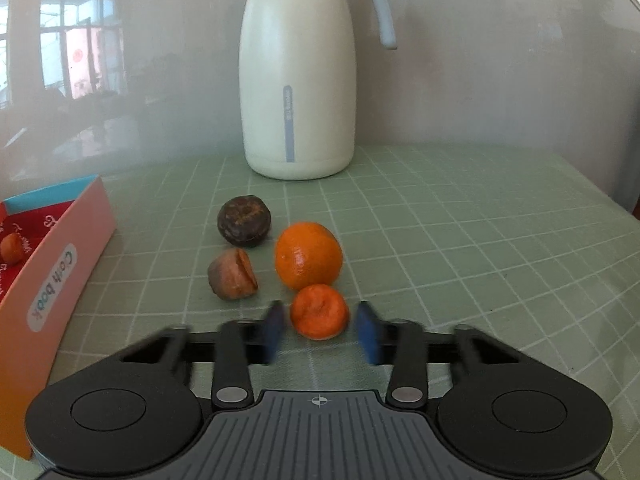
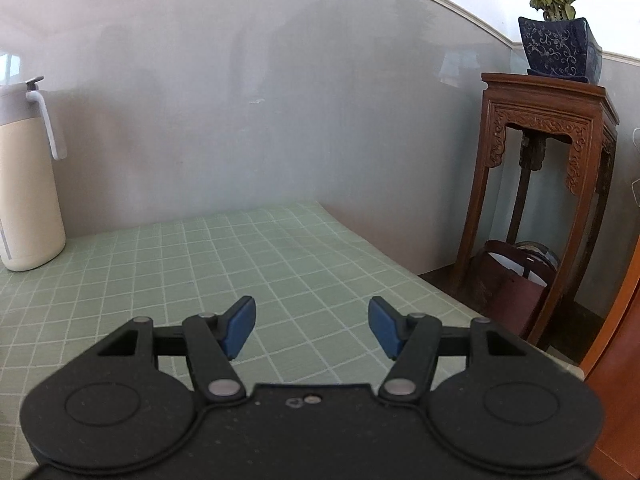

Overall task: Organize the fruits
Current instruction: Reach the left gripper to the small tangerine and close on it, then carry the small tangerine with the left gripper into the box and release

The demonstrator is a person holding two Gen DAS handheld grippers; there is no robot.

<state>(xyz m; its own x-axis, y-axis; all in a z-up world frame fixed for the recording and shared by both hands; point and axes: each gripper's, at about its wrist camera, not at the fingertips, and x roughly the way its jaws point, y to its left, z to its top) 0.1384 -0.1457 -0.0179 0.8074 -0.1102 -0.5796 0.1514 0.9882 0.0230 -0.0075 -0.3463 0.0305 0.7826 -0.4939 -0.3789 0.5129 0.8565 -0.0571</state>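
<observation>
Green grid cloth [image 1: 460, 216] | small mandarin [image 1: 319, 316] between parted left tongs [image 1: 322, 330]

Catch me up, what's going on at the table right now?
The left gripper is open with its pads either side of a small orange fruit, not yet closed on it. A bigger orange, a brownish fruit and a dark one sit just beyond. One fruit already lies in the pink box at left. The right gripper hangs open over bare tablecloth, holding nothing.
</observation>
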